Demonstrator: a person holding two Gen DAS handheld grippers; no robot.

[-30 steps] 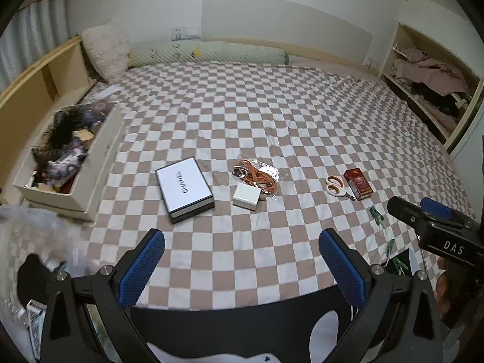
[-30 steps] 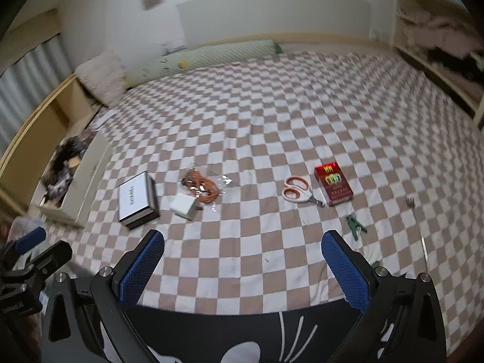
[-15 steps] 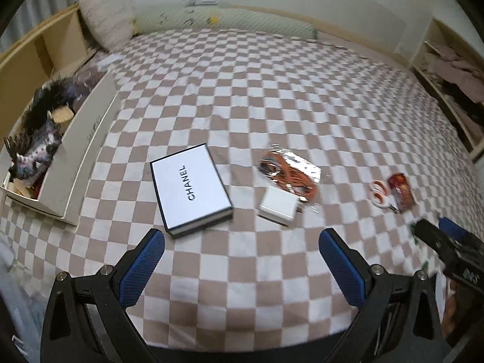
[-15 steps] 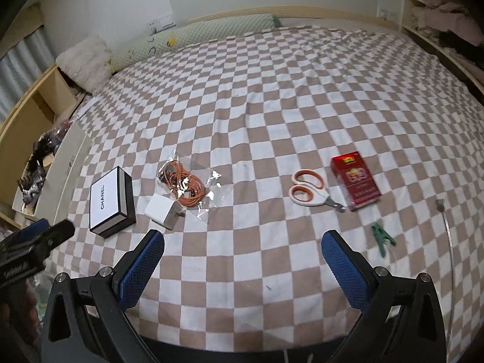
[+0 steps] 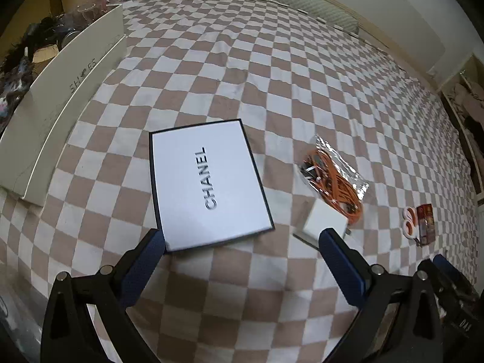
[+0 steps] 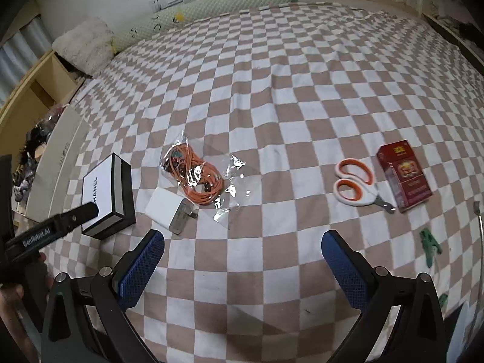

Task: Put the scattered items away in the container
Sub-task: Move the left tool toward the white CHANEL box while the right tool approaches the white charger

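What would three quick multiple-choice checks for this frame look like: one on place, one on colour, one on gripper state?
1. What lies right beside the scissors?
A. red pack
B. white charger
C. green clip

2. What colour is the bagged cable?
A. blue
B. orange
C. black

3. How is the left gripper?
A. shut on the white box
B. shut on nothing
C. open, holding nothing

Key:
1 A: in the right wrist view the red pack sits directly next to the scissors, while the white charger is over by the cable.
2 B: the coils inside the clear bag are orange in both views.
3 C: its blue fingers stand wide apart just short of the white box, with nothing between them.
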